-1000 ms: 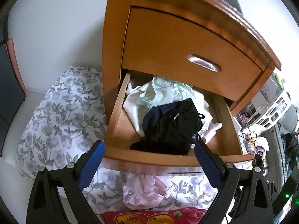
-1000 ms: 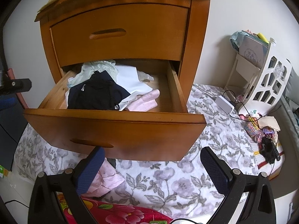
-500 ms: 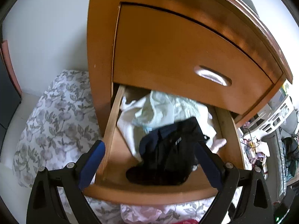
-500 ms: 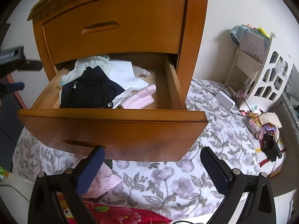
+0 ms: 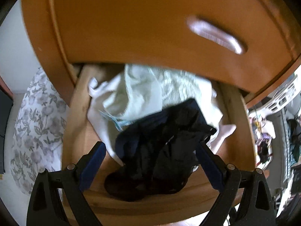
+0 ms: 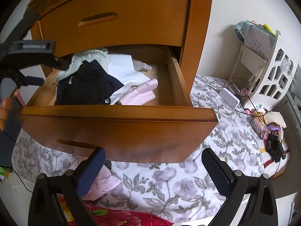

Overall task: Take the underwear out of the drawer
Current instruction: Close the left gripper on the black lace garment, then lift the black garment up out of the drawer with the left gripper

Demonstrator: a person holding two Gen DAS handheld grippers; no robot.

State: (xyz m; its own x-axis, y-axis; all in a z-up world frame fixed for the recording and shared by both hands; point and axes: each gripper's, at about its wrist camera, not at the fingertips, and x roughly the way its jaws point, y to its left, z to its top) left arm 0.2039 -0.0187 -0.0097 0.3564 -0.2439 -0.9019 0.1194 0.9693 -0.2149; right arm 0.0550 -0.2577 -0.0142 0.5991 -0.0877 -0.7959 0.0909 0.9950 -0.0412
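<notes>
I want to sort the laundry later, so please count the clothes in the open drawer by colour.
Black or dark navy: 1
White: 1
Pale mint green, lacy: 1
Pink: 1
Total: 4 pieces that show; more may lie hidden under the pile.

The left gripper [image 5: 150, 154] hangs wide apart over black underwear [image 5: 160, 150] in the drawer [image 5: 75, 131], seemingly not touching.
</notes>
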